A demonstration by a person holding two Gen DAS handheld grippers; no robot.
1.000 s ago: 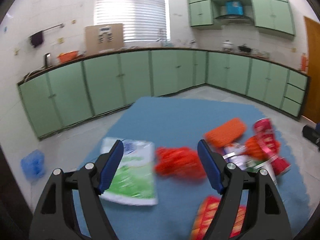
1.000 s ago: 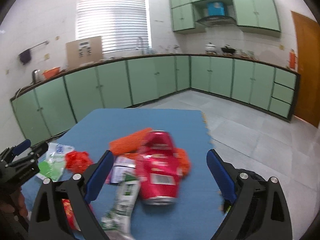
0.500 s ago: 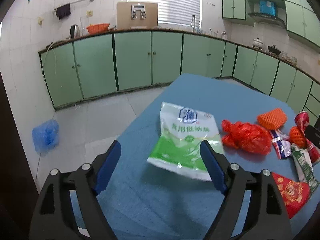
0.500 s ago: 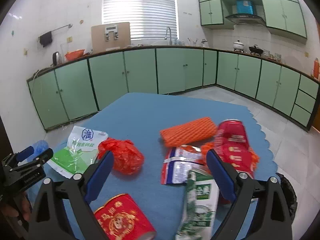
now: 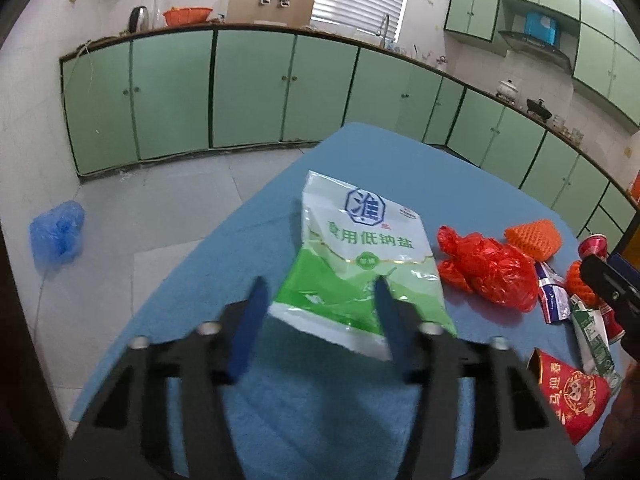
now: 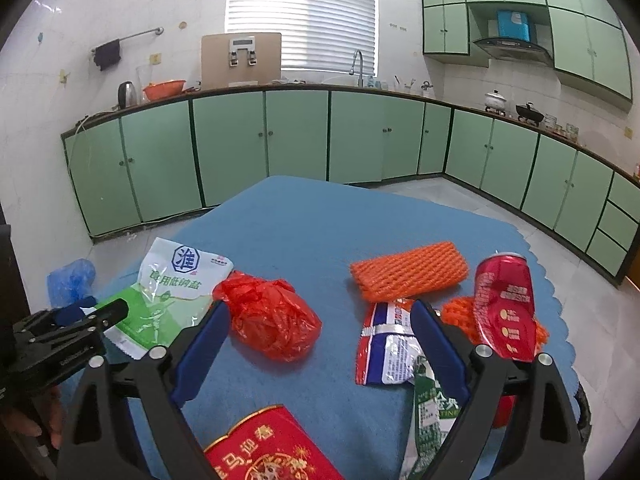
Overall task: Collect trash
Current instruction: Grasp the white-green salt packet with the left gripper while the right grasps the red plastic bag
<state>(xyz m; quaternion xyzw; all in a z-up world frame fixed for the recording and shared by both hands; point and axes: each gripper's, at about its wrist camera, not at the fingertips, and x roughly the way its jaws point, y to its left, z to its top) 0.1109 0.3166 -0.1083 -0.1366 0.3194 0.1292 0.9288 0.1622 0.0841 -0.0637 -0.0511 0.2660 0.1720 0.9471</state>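
Trash lies on a blue mat (image 6: 304, 224): a green and white salt bag (image 5: 360, 264) (image 6: 168, 288), a red plastic bag (image 5: 488, 268) (image 6: 276, 316), orange foam netting (image 6: 408, 272), a red can (image 6: 504, 308), a red and white wrapper (image 6: 388, 344), a green carton (image 6: 428, 408) and a red paper cup (image 6: 268, 452). My left gripper (image 5: 318, 300) is open, its blue fingers astride the near end of the salt bag. My right gripper (image 6: 320, 316) is open above the mat, between the red bag and the wrapper, holding nothing.
Green cabinets (image 6: 296, 140) line the walls beyond a tiled floor. A blue plastic bag (image 5: 56, 232) lies on the floor to the left. A dark bin rim (image 6: 582, 412) shows at the mat's right edge.
My left gripper has come down and forward onto the salt bag, and its fingers have narrowed. My right gripper has swung left, so the red bag and wrapper now lie between its fingers.
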